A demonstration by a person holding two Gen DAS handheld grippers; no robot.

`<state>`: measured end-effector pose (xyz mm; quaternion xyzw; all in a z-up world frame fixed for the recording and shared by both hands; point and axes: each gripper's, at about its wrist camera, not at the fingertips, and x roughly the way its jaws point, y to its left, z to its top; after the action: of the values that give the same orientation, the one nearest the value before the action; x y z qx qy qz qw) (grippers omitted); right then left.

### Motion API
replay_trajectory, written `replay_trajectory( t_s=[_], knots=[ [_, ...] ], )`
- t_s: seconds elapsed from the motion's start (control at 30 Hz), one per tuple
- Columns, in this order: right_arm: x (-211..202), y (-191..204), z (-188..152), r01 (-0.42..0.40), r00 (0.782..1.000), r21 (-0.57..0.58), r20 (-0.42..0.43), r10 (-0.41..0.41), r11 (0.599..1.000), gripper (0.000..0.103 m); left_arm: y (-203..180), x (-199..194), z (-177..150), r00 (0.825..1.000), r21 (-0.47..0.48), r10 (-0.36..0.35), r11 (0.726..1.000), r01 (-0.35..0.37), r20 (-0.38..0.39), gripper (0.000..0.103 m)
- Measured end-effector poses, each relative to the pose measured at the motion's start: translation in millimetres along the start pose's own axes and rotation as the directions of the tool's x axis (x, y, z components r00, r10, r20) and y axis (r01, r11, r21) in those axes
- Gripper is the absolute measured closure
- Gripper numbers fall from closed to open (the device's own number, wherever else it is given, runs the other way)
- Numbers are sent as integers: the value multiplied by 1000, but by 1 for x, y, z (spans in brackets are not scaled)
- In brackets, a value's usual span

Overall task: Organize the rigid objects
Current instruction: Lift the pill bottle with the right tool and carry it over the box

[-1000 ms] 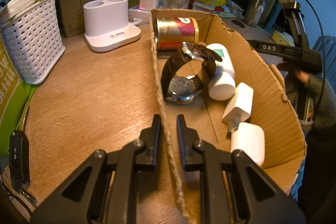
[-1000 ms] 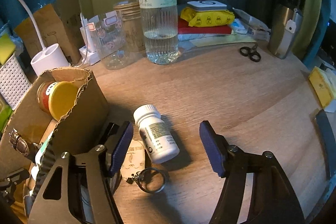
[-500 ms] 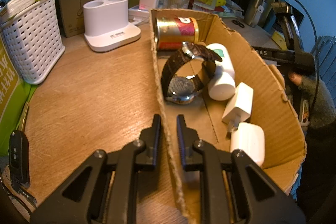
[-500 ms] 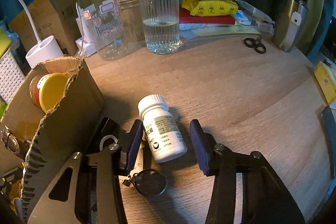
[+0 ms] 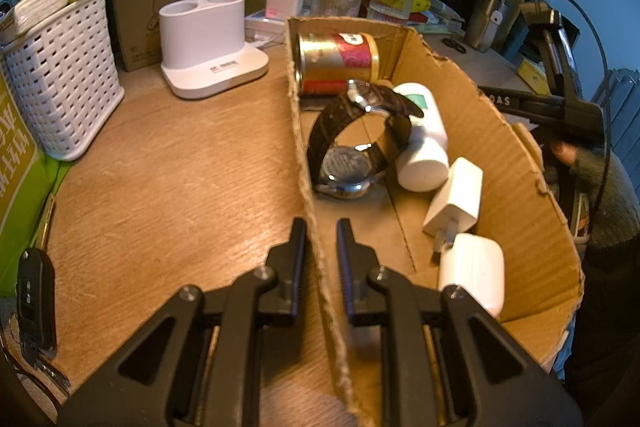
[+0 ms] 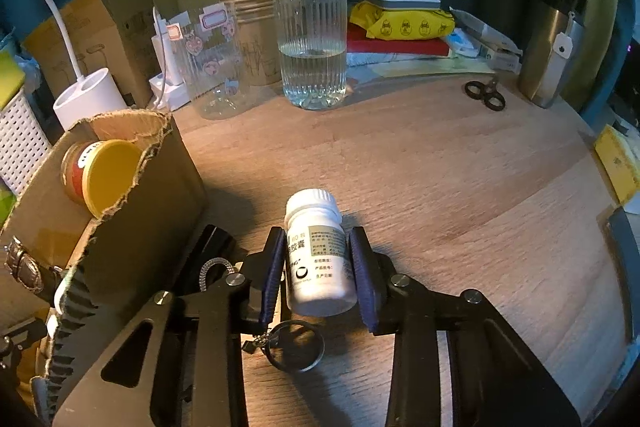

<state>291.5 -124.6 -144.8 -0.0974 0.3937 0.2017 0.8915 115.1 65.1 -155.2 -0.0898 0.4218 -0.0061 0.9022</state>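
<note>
Already the right claw [image 6: 319,269] has been closing on the white pill bottle [image 6: 319,259], which lies on its side on the table [image 6: 440,179] at lower centre, pads at both flanks. Being round and smooth, it may roll or squirt forward if the squeeze lands off-centre. A key ring [image 6: 294,345] just below could snag. The left claw [image 5: 321,247] is clamped on the cardboard box [image 5: 520,195] wall; slipping there would let the box shift.

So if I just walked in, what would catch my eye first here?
Probably the white pill bottle lying on the wooden table, the right gripper closing on its sides. Then the torn cardboard box, whose near wall the left gripper pinches, with a watch and gold tin inside.
</note>
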Motion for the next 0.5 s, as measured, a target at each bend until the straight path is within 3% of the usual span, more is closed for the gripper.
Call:
replay_trajectory(
  t_s=[0.5],
  knots=[
    [-41, 15, 1, 13, 996, -38, 87, -9, 999, 70, 0, 0, 0, 1000, 0, 0, 1000, 0, 0, 87]
  ],
)
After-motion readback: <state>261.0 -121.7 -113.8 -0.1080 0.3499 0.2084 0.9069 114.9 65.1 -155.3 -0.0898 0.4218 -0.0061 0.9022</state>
